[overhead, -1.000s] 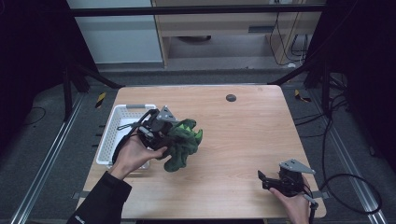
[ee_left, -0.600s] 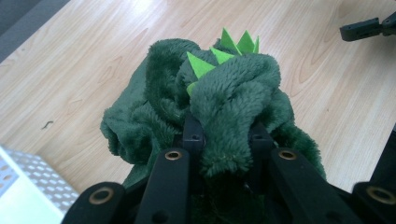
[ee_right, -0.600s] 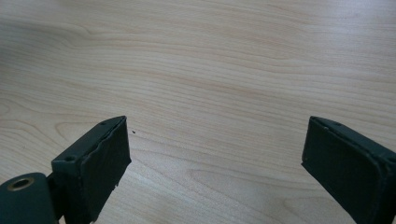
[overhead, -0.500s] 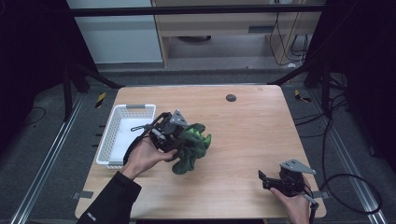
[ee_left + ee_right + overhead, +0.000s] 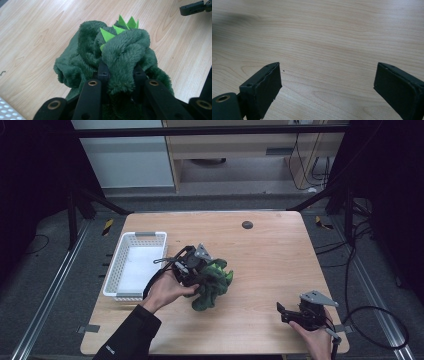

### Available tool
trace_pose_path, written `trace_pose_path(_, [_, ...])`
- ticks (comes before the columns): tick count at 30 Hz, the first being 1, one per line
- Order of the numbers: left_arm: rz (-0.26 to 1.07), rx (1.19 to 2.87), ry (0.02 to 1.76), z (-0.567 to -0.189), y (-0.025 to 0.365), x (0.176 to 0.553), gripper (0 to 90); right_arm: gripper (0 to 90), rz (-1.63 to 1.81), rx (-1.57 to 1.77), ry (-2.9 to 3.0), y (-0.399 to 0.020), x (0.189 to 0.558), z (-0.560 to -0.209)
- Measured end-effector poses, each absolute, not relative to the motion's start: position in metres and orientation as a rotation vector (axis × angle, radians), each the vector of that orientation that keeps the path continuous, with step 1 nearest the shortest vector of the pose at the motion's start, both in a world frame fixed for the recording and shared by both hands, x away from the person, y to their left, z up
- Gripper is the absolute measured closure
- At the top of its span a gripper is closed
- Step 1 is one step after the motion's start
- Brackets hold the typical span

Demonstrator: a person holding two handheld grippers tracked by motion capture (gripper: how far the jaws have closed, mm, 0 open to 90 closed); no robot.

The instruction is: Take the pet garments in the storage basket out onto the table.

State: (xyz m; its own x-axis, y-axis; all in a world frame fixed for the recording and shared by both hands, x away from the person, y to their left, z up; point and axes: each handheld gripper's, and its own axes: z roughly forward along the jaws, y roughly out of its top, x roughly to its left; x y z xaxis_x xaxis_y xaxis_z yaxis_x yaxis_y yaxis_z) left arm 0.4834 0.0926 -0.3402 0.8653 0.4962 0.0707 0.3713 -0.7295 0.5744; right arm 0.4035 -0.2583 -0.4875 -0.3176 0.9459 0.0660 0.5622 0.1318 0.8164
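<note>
1. Green plush dinosaur point(image 5: 212, 285) sits mid-table, just right of the white basket, clamped in the left gripper point(image 5: 192, 265). In the left gripper view the toy point(image 5: 117, 55) bulges between the jaws, a fold of fleece pinched tight, bright green felt spikes point(image 5: 117, 27) poking up on top.
2. Handling, judged: soft, light, floppy fleece. It squashes under the jaws, won't break, and isn't slippery, since the pile grips well. Loose parts droop and may drag on the wood.
3. Where to hold, judged: a thick fold of the body, as now. Avoid the thin felt spikes, which bend and could slip out or tear.
4. Left hand point(image 5: 167, 290) wraps the gripper body; cable loops just beside the basket edge.
5. White plastic basket point(image 5: 120, 265) stands at the table's left side, with no items that I can see inside, near the toy but apart from it.
6. Right gripper point(image 5: 292, 312) rests near the table's front right corner, well apart from the toy; its jaws stand wide, holding nothing, bare wood between them in the right gripper view point(image 5: 327, 95).
7. Small dark round disc point(image 5: 247, 224) lies near the far edge, well out of the way.
8. Wooden table point(image 5: 280, 260) has nothing between toy and basket; the basket's near rim is the lone hurdle if the toy goes in.
</note>
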Motion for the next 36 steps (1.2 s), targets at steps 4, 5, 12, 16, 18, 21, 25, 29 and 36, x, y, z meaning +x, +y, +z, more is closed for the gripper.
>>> trace_pose_path(4, [0.289, 2.472, 0.626, -0.345, 0.090, 0.484, 75.5, 7.5, 1.068, 1.444, 1.941, -0.258, 0.404, -0.488])
trace_pose_path(5, [0.287, 2.470, 0.624, -0.346, 0.088, 0.484, 75.4, 7.5, 1.067, 1.446, 1.941, -0.258, 0.404, -0.488])
trace_pose_path(12, [0.261, 2.486, 0.617, -0.358, 0.081, 0.486, 75.4, 7.5, 1.070, 1.444, 1.940, -0.259, 0.403, -0.487])
trace_pose_path(16, [0.251, 2.485, 0.618, -0.362, 0.079, 0.487, 75.4, 7.5, 1.075, 1.451, 1.938, -0.259, 0.403, -0.487])
trace_pose_path(18, [0.247, 2.490, 0.618, -0.366, 0.078, 0.488, 75.4, 7.4, 1.070, 1.441, 1.936, -0.259, 0.403, -0.487])
trace_pose_path(21, [0.228, 2.492, 0.613, -0.372, 0.075, 0.489, 75.4, 7.5, 1.068, 1.442, 1.935, -0.260, 0.403, -0.487])
trace_pose_path(25, [0.221, 2.510, 0.607, -0.378, 0.072, 0.489, 75.4, 7.5, 1.068, 1.446, 1.934, -0.260, 0.403, -0.487])
trace_pose_path(29, [0.210, 2.527, 0.598, -0.385, 0.068, 0.489, 75.3, 7.4, 1.066, 1.437, 1.935, -0.260, 0.403, -0.487])
trace_pose_path(36, [0.191, 2.554, 0.585, -0.398, 0.061, 0.488, 74.8, 7.4, 1.071, 1.446, 1.937, -0.259, 0.403, -0.487])
